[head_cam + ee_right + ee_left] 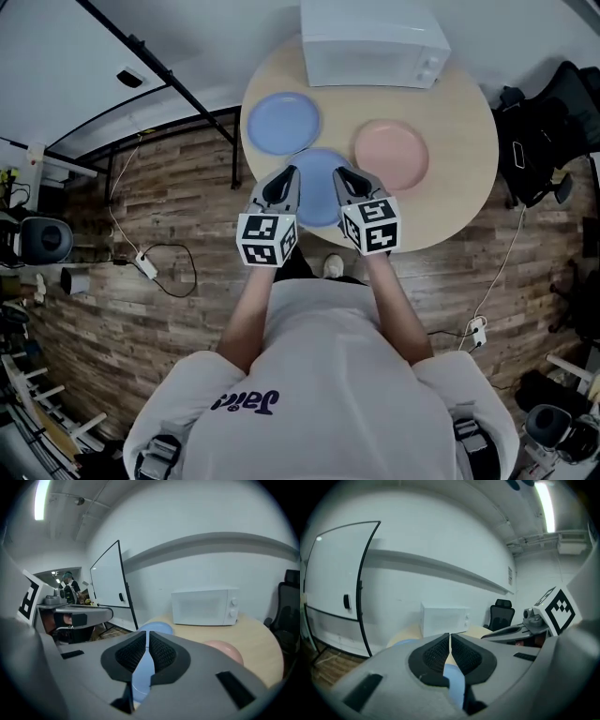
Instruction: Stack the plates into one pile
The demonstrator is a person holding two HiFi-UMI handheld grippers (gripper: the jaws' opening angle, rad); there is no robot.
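Note:
Three plates lie on the round wooden table (464, 178): a blue plate (283, 122) at the back left, a second blue plate (317, 202) at the near edge, and a pink plate (390, 153) on the right. My left gripper (290, 172) and right gripper (340, 172) hover side by side over the near blue plate, both shut with nothing between the jaws. The left gripper (449, 639) shows the near blue plate (452, 677) below its jaws. Beyond the right gripper (147, 638) I see the back blue plate (155, 627) and the pink plate (225, 651).
A white microwave (370, 42) stands at the table's far edge, also the microwave (444, 618) ahead of the left gripper. A black office chair (553, 122) sits to the table's right, a whiteboard stand (159, 70) to its left. Cables (155, 267) run over the wooden floor.

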